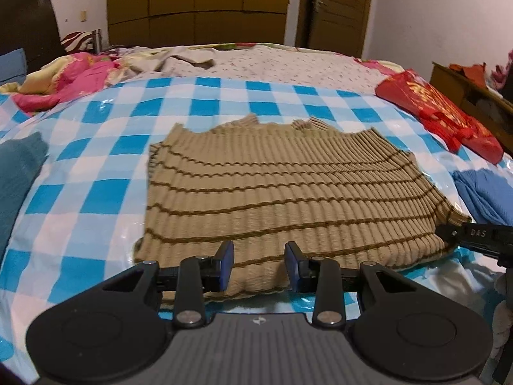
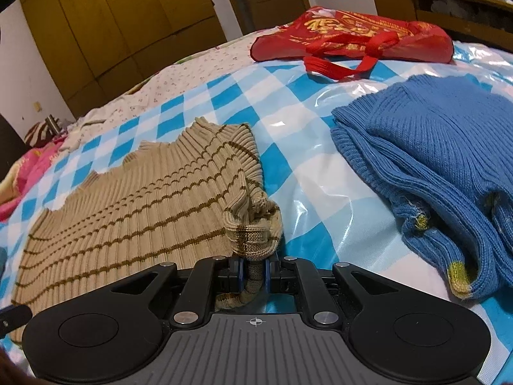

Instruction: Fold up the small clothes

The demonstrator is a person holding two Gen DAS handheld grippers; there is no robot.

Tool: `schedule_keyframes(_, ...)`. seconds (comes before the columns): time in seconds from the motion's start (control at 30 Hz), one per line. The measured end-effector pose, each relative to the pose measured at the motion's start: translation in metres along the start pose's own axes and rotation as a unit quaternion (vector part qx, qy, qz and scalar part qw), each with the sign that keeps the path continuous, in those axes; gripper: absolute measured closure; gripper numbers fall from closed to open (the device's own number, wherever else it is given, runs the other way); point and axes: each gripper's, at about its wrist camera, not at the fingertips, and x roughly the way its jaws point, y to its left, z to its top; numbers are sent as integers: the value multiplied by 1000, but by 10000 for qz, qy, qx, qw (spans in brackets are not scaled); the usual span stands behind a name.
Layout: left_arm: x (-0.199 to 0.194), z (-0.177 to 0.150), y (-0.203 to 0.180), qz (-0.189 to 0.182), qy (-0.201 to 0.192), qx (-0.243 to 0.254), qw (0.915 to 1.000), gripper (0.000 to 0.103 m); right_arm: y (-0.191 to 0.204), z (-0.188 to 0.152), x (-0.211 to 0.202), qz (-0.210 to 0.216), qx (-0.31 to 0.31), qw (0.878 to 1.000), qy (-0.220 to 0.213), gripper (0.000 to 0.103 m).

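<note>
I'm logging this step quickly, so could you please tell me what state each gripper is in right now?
Left gripper: open, pads apart over the near edge of the striped beige sweater, gripping nothing.
Right gripper: shut on the sweater's bunched corner.

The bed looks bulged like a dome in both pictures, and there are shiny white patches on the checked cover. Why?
Left wrist view: the fisheye lens bows the checked cover and darkens the picture's corners; the beige striped sweater looks slightly soft. Right wrist view: same bowing; room light glares off the glossy plastic beside the blue sweater.
</note>
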Motion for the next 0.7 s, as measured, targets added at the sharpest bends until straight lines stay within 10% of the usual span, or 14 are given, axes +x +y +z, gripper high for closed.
schedule_keyframes(0.7, 38, 8, -8, -172, 136, -12, 9998, 58, -19, 8, 3, 544, 615, 9964, 233, 82)
